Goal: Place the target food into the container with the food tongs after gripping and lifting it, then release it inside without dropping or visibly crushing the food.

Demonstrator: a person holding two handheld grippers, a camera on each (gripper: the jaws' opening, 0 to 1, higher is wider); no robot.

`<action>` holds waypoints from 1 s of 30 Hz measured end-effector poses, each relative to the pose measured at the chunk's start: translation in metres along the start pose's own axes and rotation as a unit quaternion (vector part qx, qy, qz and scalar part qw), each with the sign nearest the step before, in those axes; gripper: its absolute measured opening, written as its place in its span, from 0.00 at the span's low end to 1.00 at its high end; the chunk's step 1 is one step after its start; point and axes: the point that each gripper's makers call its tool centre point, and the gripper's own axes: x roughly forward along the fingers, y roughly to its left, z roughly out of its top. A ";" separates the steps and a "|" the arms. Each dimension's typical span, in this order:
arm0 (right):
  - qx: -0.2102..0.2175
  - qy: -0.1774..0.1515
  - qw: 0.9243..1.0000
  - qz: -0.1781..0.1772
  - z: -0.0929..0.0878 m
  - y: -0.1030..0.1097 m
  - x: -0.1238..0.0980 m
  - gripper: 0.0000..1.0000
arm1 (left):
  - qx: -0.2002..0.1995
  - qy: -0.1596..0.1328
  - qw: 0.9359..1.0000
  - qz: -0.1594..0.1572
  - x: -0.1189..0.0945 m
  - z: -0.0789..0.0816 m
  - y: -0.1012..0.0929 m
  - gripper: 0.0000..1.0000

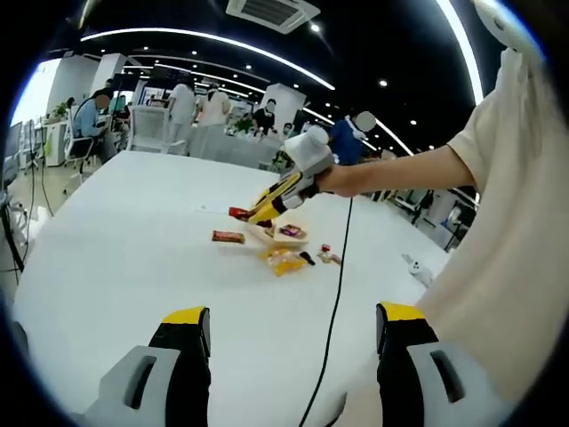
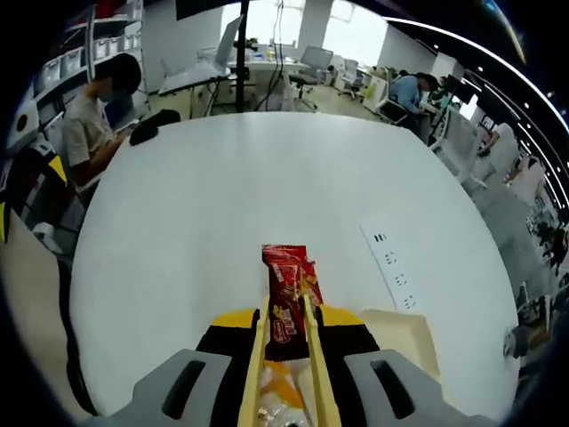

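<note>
A red snack packet [image 2: 286, 277] is pinched at the tip of yellow food tongs [image 2: 256, 365], and my right gripper [image 2: 286, 325] is shut on those tongs. In the left gripper view the right gripper [image 1: 298, 181] reaches in from the right and holds the red packet [image 1: 238, 213] just above the table, left of the shallow beige container [image 1: 286, 238]. That container [image 2: 402, 336] lies to the lower right of the tongs in the right gripper view. My left gripper [image 1: 292, 327] hangs open over the near table with nothing between its jaws.
On the white table lie a brown snack bar [image 1: 228, 237], a yellow packet [image 1: 284, 261] and small wrapped pieces [image 1: 329, 256]. A black cable [image 1: 336, 294] runs toward me. A white power strip [image 2: 392, 267] lies right of the tongs. People sit and stand around the table's edges.
</note>
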 end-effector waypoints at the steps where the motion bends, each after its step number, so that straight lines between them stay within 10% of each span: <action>1: 0.007 -0.004 1.000 -0.003 0.001 -0.001 -0.002 0.24 | 0.001 -0.001 1.000 -0.001 0.000 0.000 0.000 0.76; 30: 0.035 -0.025 0.997 -0.059 0.003 -0.044 -0.042 0.24 | 0.016 -0.004 1.000 -0.016 -0.001 0.005 -0.008 0.76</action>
